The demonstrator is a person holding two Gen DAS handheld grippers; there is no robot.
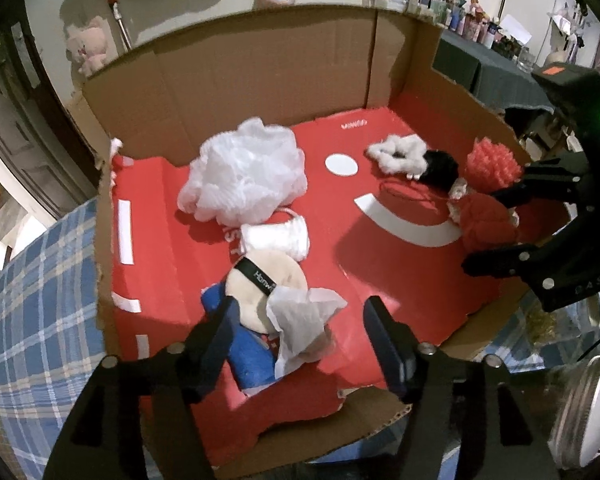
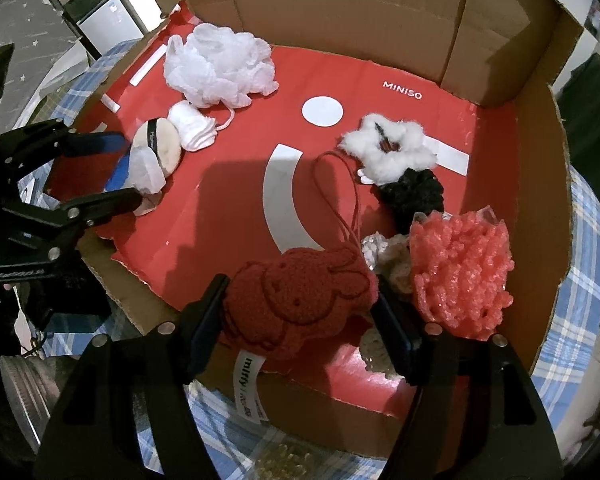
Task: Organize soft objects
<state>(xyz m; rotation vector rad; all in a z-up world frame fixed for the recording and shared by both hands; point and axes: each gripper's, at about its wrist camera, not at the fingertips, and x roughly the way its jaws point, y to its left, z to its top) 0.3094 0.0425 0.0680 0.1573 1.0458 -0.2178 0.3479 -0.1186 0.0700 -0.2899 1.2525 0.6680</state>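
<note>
Red plush [image 2: 300, 300] pinched between right tongs [image 2: 302, 312]; left tongs [image 1: 296, 320] wide, straddling tissue [image 1: 300, 320].

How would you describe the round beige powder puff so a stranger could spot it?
Look inside the cardboard box lined with red paper, at the white mesh pouf. Past the small white roll lies the powder puff, the only flat beige disc, crossed by a black band.
</note>
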